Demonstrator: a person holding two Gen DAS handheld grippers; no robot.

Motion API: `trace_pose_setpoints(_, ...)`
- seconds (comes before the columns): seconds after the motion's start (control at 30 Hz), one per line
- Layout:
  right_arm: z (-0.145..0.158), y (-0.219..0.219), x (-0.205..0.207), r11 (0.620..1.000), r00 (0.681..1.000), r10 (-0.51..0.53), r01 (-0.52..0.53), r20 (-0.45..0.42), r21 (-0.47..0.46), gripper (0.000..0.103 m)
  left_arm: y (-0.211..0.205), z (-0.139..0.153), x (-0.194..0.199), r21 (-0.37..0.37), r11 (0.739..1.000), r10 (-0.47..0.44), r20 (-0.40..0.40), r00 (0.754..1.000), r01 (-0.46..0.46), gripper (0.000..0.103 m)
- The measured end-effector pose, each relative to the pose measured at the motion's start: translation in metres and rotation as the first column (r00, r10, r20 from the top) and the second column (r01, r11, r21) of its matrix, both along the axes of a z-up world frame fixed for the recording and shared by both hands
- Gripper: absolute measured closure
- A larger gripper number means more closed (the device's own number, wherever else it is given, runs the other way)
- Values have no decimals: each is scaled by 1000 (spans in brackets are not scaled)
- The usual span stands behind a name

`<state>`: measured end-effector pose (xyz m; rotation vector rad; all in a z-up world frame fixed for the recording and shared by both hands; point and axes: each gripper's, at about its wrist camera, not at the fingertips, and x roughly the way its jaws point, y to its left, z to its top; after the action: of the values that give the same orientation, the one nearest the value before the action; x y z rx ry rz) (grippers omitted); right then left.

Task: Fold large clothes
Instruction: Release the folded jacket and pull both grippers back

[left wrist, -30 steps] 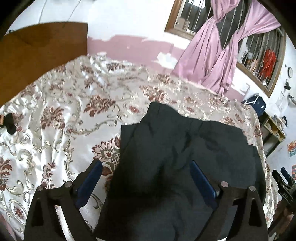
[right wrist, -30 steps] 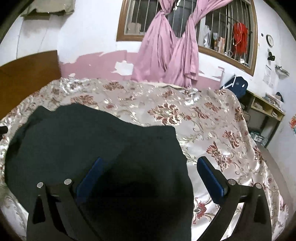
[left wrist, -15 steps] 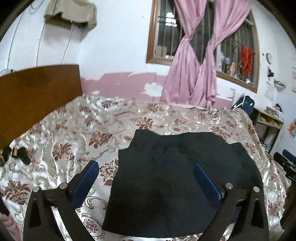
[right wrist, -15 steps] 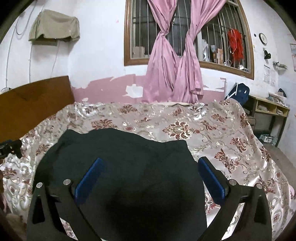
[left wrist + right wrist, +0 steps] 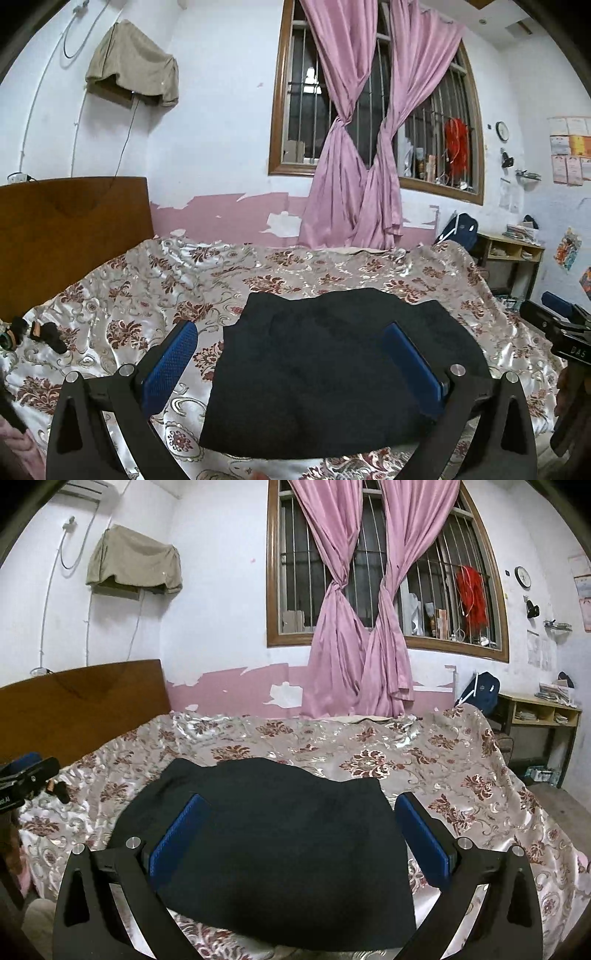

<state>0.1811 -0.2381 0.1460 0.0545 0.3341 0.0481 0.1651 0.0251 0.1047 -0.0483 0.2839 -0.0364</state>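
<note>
A dark garment (image 5: 332, 369) lies folded into a compact rectangle on the floral bedspread (image 5: 147, 295); it also shows in the right wrist view (image 5: 280, 849). My left gripper (image 5: 291, 354) is open and empty, held above the garment's near left part, apart from it. My right gripper (image 5: 301, 830) is open and empty, held above the garment's near right part. The right gripper shows at the right edge of the left wrist view (image 5: 561, 325), and the left gripper at the left edge of the right wrist view (image 5: 26, 775).
A wooden headboard (image 5: 66, 229) stands at the left. Small dark items (image 5: 44, 332) lie on the bed's left side. A barred window with pink curtains (image 5: 362, 155) is behind the bed. A desk shelf (image 5: 513, 254) and a blue bag (image 5: 458, 229) stand at the right.
Both grippers have lifted and pulled back from the garment, tilting up so the wall and window come into view. The garment stays folded on the bed.
</note>
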Motion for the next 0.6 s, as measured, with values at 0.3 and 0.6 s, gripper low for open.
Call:
trace_pose_setpoints(0.3,5,17,-48,1000,997,15,-15,71,3,2,-5,-1,-49,18,999,37,92,995,-39,0)
trace_pose_setpoints(0.6,5,45,-77,999,992,37,-33,118,-39,2,-3,-13,-80,16,999,46,86,995,-48,0)
